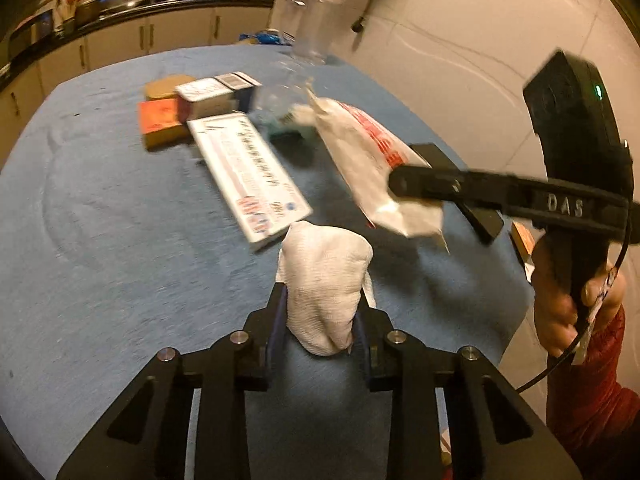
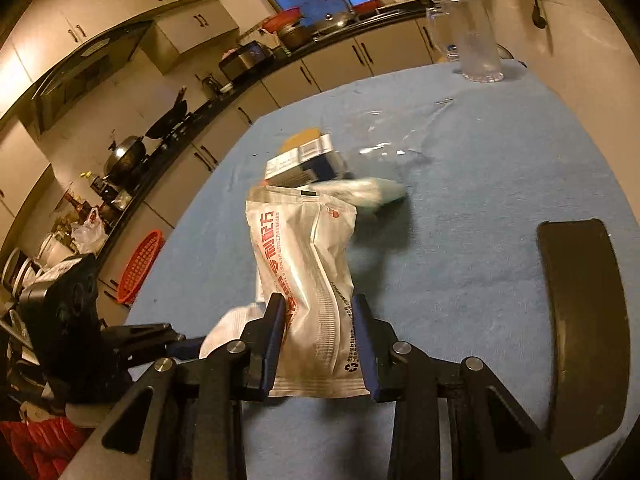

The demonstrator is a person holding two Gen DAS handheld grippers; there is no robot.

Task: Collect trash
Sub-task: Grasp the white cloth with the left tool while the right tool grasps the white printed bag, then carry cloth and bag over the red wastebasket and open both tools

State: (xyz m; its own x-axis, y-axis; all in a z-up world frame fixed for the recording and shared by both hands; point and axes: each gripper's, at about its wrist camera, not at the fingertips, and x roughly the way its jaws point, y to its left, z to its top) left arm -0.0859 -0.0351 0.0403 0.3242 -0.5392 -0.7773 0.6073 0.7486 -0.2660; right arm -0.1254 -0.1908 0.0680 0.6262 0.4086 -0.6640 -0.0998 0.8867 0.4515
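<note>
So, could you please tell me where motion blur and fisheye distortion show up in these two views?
Left wrist view: the silver foil pouch with red print and the right hand-held gripper are smeared by motion; the table edge bows. Right wrist view: the pouch is sharper, the clear plastic jug is blurred, and the cabinets curve.

A table covered in blue cloth [image 1: 100, 240] carries the clutter. Beyond the left fingers [image 1: 280, 320] and just to their left lies a flat white box with red print [image 1: 248, 176]. Farther ahead sit an orange box [image 1: 160, 122], a tan block [image 1: 166, 85] and two small white-topped boxes [image 1: 204, 98]. A clear tumbler [image 2: 478, 40] stands at the far edge, well beyond the right fingers [image 2: 276, 320].
</note>
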